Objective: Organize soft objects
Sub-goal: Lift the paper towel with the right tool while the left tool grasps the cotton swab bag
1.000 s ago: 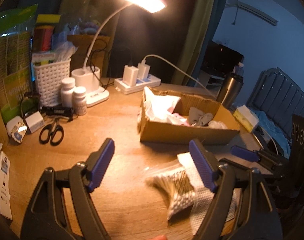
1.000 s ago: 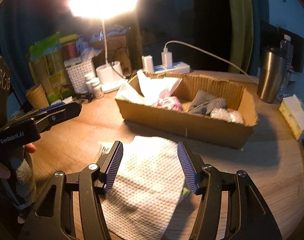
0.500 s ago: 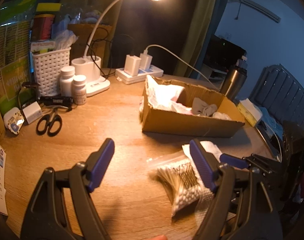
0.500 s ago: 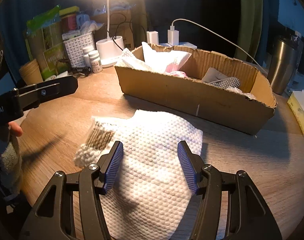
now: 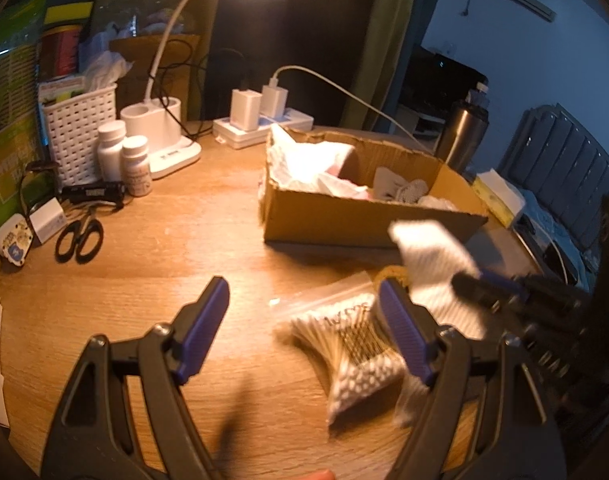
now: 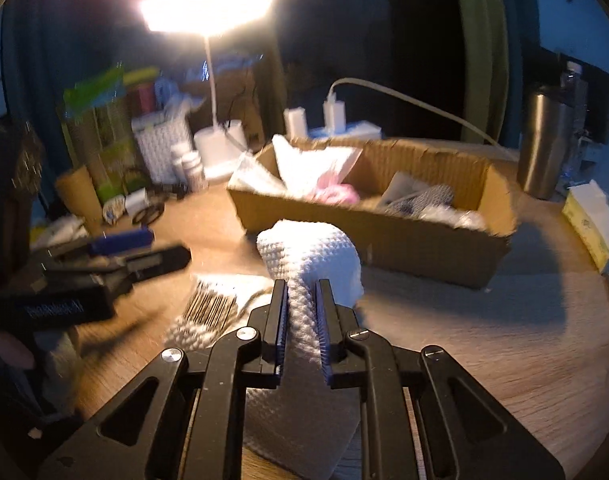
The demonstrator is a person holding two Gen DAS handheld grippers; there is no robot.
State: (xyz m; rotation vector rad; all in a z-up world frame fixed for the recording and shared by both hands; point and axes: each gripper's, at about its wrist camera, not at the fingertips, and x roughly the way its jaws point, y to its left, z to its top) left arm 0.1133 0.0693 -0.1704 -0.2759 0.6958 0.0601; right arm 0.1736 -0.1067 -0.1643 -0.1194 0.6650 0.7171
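Pinching white cloth (image 6: 310, 256) between fingers, right gripper (image 6: 301, 320) clamped on bunched middle; front fold raised, tail trailing on table (image 6: 484, 344), short of cardboard box (image 6: 368, 232). Left gripper (image 5: 304, 328) jaws wide apart, empty, over table beside bag of cotton swabs (image 5: 356, 352).

Risks: cloth tail may drag swab bag, since edge lies touching it; thin grip may slip; hanging fold may snag box wall.

Change from half second ago: right jaws were apart over flat cloth, now shut, cloth bunched up. Left unchanged.
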